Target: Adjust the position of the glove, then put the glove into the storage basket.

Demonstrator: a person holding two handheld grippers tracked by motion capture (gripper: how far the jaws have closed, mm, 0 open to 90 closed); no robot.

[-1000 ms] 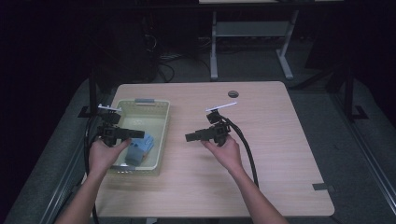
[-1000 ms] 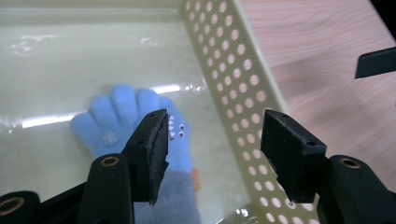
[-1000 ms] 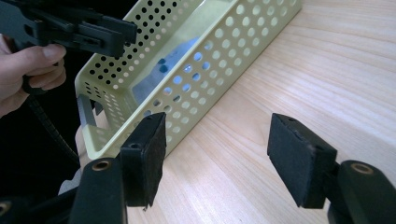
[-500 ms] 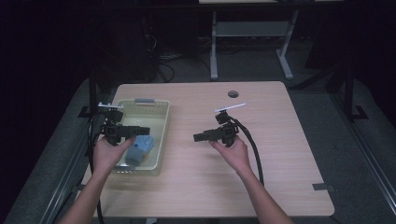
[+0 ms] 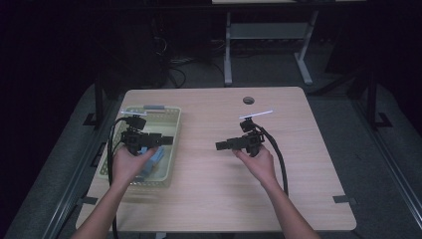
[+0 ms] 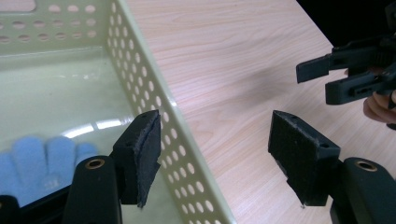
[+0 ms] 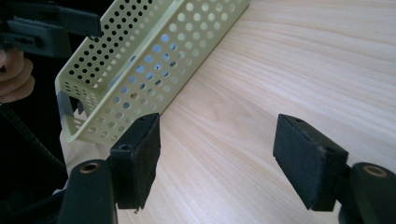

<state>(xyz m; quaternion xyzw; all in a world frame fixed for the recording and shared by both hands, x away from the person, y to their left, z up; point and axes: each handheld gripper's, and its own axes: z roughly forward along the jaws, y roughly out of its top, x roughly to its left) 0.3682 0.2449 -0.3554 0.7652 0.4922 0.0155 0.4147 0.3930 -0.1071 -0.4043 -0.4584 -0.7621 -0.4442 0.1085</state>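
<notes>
In the high view, a pale green basket (image 5: pixel 171 112) with holes in its walls sits at the 9 o'clock side of the wooden table (image 5: pixel 298 199). A blue glove (image 5: pixel 155 158) lies inside the basket, near its 5 o'clock corner. The left gripper (image 5: pixel 168 141) hangs over the basket's right wall, just above the glove, pointing toward 3 o'clock. The right gripper (image 5: pixel 221 145) is over bare table, well apart from the basket, pointing toward 9 o'clock. In the left gripper view, its jaws stand wide with nothing between the pads; they have just been opening. The basket (image 6: pixel 154 100) wall runs up between them, the glove (image 6: pixel 42 161) sits at 8 o'clock on the shiny basket floor, and the right gripper (image 6: pixel 310 79) shows at 2 o'clock. In the right gripper view, its jaws also stand wide and hold nothing; they too have just been opening. The basket (image 7: pixel 154 60) lies at 11 o'clock, with blue showing through its holes, and the left gripper (image 7: pixel 95 25) is at the top left corner.
</notes>
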